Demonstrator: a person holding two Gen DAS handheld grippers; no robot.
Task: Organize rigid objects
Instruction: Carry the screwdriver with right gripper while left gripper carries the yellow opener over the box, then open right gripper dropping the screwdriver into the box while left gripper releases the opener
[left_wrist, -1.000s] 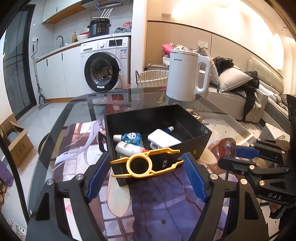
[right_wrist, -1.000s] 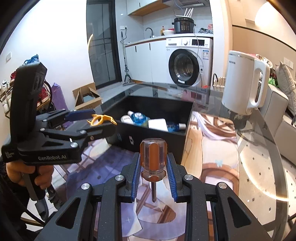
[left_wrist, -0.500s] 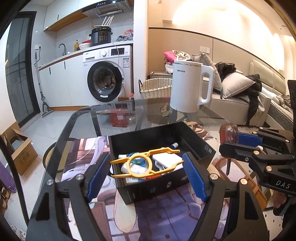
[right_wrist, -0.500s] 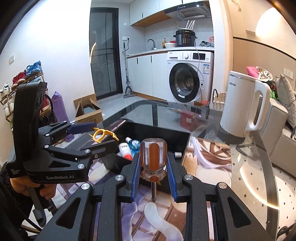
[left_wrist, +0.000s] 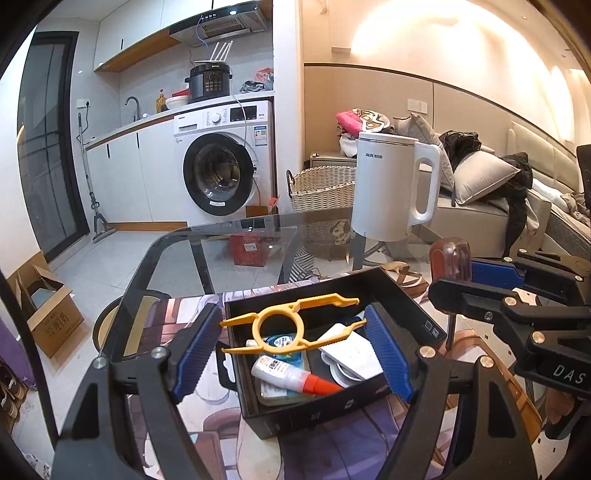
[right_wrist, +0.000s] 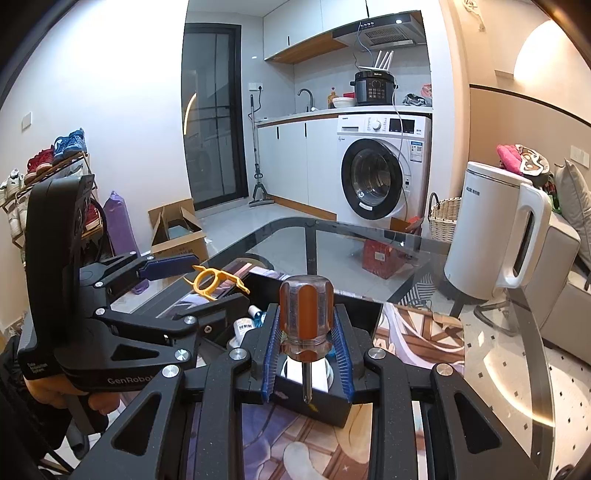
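My left gripper (left_wrist: 291, 328) is shut on a yellow ring-shaped plastic tool (left_wrist: 286, 326) and holds it level above the black box (left_wrist: 332, 406). The box holds a white tube with a red cap (left_wrist: 291, 373), a white flat device (left_wrist: 351, 354) and a blue item. My right gripper (right_wrist: 306, 339) is shut on a stubby screwdriver with an orange-clear handle (right_wrist: 306, 314), shaft down, above the box's near corner (right_wrist: 314, 406). In the left wrist view the screwdriver (left_wrist: 450, 258) is at the right of the box. In the right wrist view the yellow tool (right_wrist: 212, 282) is at the left.
A white electric kettle (left_wrist: 395, 192) stands on the glass table (left_wrist: 258, 243) behind the box. A patterned mat (right_wrist: 332, 450) lies under the box. A wicker basket (left_wrist: 321, 188), washing machine and sofa are beyond the table.
Both grippers have risen and moved over the box with their objects still held. The box now sits lower and nearer in both views.
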